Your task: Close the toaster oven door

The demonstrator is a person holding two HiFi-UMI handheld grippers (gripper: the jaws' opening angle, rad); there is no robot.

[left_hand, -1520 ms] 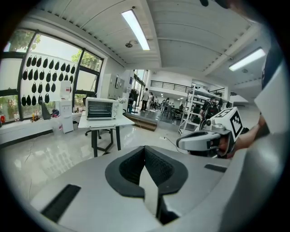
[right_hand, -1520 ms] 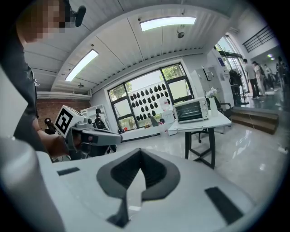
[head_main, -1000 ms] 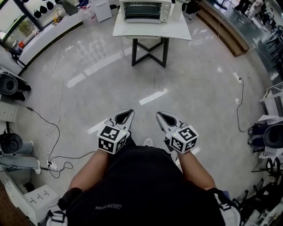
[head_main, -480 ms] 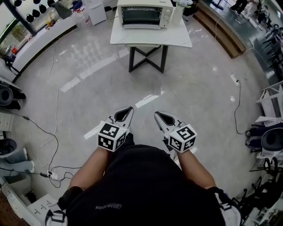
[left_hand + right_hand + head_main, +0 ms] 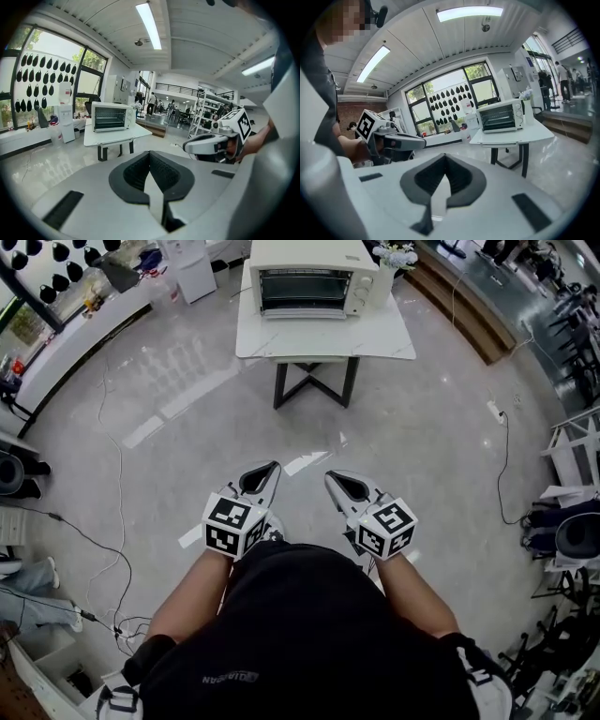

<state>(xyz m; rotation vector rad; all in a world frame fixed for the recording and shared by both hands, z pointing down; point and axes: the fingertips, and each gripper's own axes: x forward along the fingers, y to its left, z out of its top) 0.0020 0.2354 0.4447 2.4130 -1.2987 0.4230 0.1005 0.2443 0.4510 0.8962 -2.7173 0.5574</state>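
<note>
Head view shows us the oven (image 5: 314, 277) straight ahead, well apart from our left gripper (image 5: 270, 472) and right gripper (image 5: 336, 482); both closed, empty, equally near.

Bright ceiling strips (image 5: 149, 26); glossy floor (image 5: 431, 427) glares; fisheye-bent edges.

Person's in a black top (image 5: 309, 634) w/ small grey print low on the front. Left hand-held gripper (image 5: 266, 472) & right hand-held gripper (image 5: 337, 480) are the same build: pale grey shells tapering fwd, black ribbed pads (image 5: 133, 173) lining a V-shaped recess. Behind each one's jaws sits a white cube (image 5: 232, 526) w/ black square markers on its faces. Dark rectangular slots (image 5: 528, 212) are set in the shell on either side of the recess.
</note>
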